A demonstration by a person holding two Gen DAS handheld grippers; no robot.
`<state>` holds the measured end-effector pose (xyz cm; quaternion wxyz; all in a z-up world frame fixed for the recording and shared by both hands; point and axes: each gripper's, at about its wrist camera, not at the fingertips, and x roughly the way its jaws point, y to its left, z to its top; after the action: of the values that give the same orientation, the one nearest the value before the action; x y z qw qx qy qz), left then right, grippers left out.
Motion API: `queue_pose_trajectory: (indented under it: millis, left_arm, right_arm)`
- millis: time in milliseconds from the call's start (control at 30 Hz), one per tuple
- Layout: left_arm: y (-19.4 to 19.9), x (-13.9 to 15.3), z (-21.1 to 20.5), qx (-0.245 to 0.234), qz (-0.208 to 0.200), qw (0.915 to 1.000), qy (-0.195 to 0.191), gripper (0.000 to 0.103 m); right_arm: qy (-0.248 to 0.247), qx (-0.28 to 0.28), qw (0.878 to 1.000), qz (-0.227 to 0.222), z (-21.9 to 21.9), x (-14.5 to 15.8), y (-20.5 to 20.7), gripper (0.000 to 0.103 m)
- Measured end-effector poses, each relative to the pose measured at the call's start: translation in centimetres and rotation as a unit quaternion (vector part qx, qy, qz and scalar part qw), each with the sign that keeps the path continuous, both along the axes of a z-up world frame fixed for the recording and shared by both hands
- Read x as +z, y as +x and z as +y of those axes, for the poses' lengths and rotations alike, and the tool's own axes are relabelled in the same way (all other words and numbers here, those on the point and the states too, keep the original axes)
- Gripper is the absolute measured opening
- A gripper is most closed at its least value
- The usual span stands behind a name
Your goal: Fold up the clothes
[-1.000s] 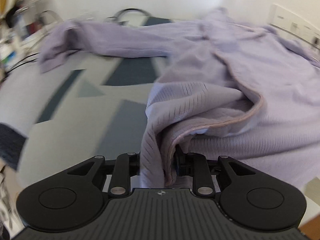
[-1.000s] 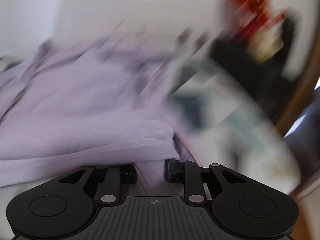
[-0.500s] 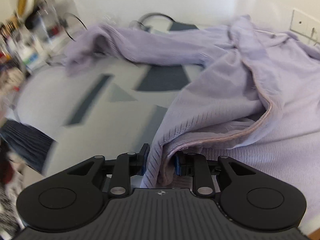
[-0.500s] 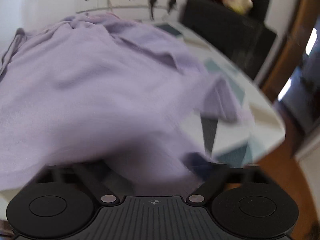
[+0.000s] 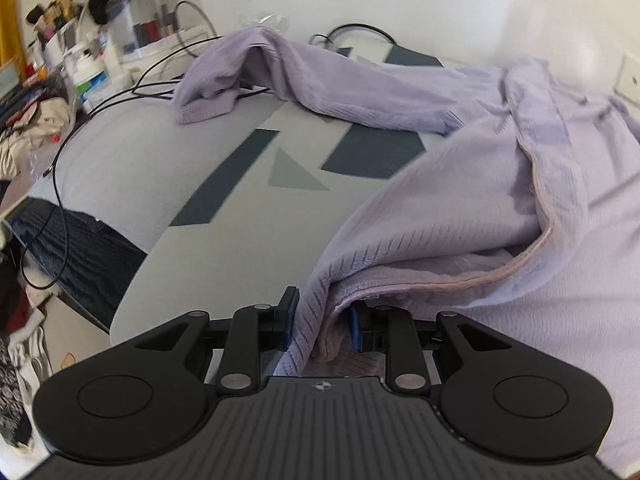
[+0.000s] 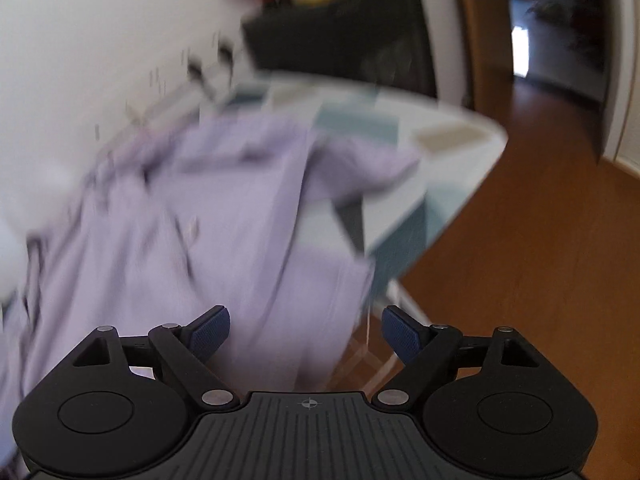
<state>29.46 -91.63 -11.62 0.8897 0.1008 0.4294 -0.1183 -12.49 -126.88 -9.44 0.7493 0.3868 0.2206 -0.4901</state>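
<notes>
A lilac knitted sweater [image 5: 460,208] lies spread over the table, one sleeve [image 5: 312,76] stretched toward the back left. My left gripper [image 5: 322,320] is shut on a bunched fold of its ribbed hem, which is lifted a little off the table. The right wrist view is blurred. It shows the sweater [image 6: 240,208] draped over the table's near edge. My right gripper [image 6: 306,330] stands wide with its jaws closing. The cloth shows beyond the gap and neither of the blue pads [image 6: 210,330] presses on it.
The table [image 5: 160,168] has a grey cover with dark shapes. Cables, bottles and clutter [image 5: 80,68] crowd its far left. In the right wrist view the table's rounded end [image 6: 452,128] gives way to wooden floor [image 6: 540,240], with a dark chair [image 6: 340,40] behind.
My right gripper has let go of the sweater, opened wide and swung right toward the table's end. My left gripper kept its hold on the hem and drew it along the table.
</notes>
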Motion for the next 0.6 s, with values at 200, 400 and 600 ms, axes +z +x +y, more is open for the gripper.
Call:
queue_pose_trajectory:
  millis: [200,400,600]
  left_arm:
    - [-2.0,-0.9,-1.6,-0.040,-0.009,0.9978,0.052,0.026]
    - [-1.5,-0.8,-1.8,-0.045,0.000,0.9969,0.064,0.027]
    - [-1.6,-1.4,-2.9,-0.050,-0.011,0.9938,0.099,0.027]
  right_arm:
    - [-0.027,-0.022,0.998,-0.052,-6.3,0.3,1.7,0.083]
    - [0.073,-0.032,0.995,-0.063,-13.0,-4.2,4.9,0.060]
    - [0.049,0.031,0.998,-0.020,-15.5,-4.0,9.2,0.028]
